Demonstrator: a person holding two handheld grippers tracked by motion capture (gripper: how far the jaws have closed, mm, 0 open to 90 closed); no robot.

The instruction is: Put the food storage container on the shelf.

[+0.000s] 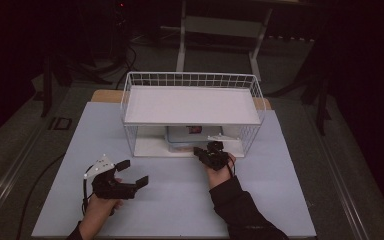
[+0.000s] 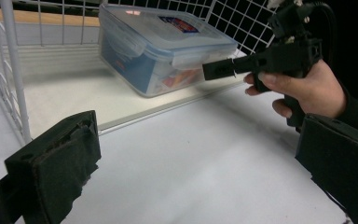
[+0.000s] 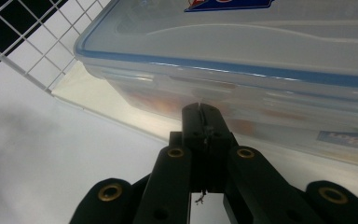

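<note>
A clear plastic food box [image 1: 185,136] with a blue-edged lid stands on the bottom board of a white wire rack [image 1: 128,90]. My right gripper [image 1: 200,150] is shut, its jaws pressed together with nothing between them. The tips point at the box's near side wall [image 3: 242,93], just under the lid's side flap; I cannot tell if they touch it. In the left gripper view the box [image 2: 163,46] has the right gripper [image 2: 212,70] at its corner. My left gripper [image 1: 133,172] rests open over the white table at the left, well apart from the rack.
The rack has a flat white upper shelf [image 1: 190,106] over the box, and wire mesh walls [image 2: 4,70] on both sides. The white table top [image 1: 180,200] spreads in front of it. Dark floor and stand legs [image 1: 220,30] lie beyond.
</note>
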